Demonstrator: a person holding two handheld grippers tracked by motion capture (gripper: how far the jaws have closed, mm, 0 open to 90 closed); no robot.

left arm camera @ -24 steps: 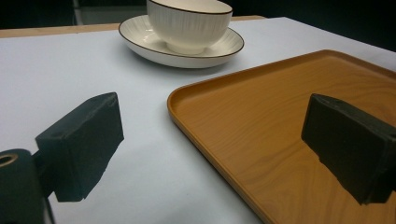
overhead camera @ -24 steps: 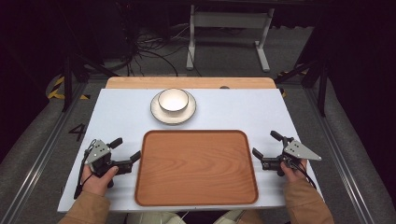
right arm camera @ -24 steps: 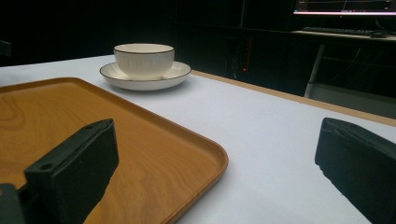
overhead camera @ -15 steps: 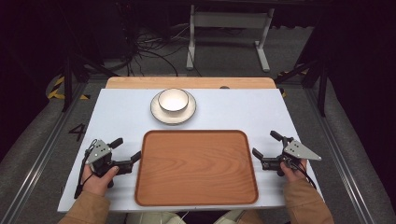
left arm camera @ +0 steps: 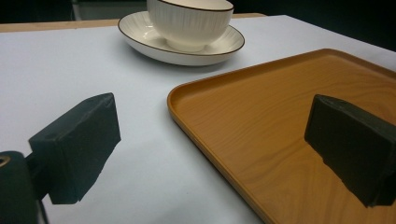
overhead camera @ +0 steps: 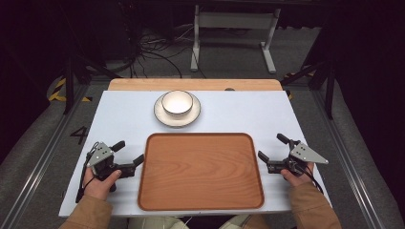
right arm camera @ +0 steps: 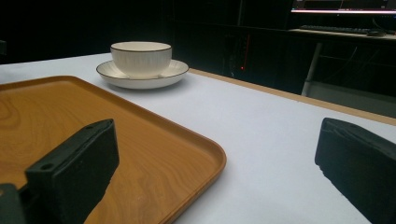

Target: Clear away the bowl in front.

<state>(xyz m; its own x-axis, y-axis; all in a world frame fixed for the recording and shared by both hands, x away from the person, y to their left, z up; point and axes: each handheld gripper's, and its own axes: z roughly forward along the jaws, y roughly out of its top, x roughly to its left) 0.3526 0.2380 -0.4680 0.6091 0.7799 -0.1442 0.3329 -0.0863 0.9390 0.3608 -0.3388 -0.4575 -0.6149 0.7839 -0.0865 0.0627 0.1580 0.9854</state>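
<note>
So the bowl [overhead camera: 177, 102] sits in its saucer [overhead camera: 177, 114] at the far middle of the table [overhead camera: 124, 119], just past the far edge of the empty wooden tray [overhead camera: 200, 171]; left hand-held gripper [overhead camera: 128, 154] rests left of the tray, right hand-held gripper [overhead camera: 272, 148] rests right of it, both with jaws wide apart, holding nothing; bowl lies ahead and inward from each, looks a bit nearer the left one.

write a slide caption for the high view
Two open hand-held grippers, left and right, flank an empty wooden tray; a bowl sits on a saucer beyond it.
</note>
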